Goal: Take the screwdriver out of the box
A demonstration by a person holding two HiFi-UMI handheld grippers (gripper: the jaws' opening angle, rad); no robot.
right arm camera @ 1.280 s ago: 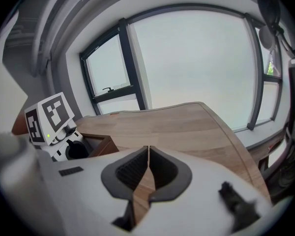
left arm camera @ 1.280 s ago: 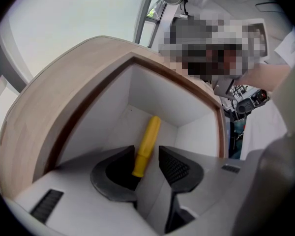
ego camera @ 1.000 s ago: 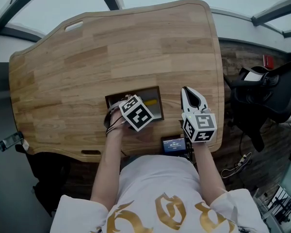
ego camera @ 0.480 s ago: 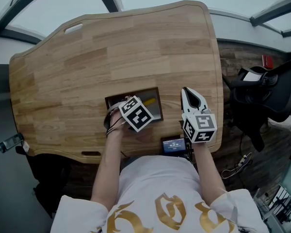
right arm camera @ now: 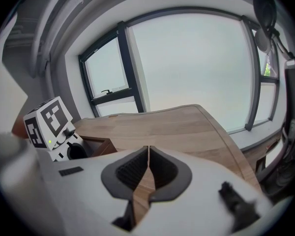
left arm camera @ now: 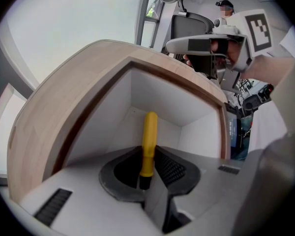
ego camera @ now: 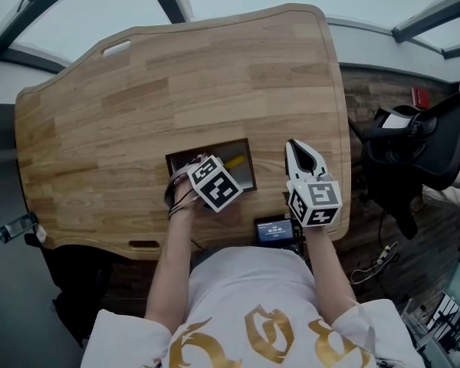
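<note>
A brown open-topped box with pale inner walls sits at the near part of the wooden table. Inside it lies a screwdriver with a yellow handle, part of which also shows beside the marker cube in the head view. My left gripper points steeply down into the box. Its jaws have just been closing and the pads press on the handle's near end. My right gripper rests over the table right of the box, shut with nothing in it.
A small device with a lit screen sits at the table's near edge between the person's arms. A black chair stands to the right of the table. Large windows rise beyond the far edge.
In the head view the yellow handle shows slightly more beside the left gripper's cube. Both grippers have stayed where they were.
</note>
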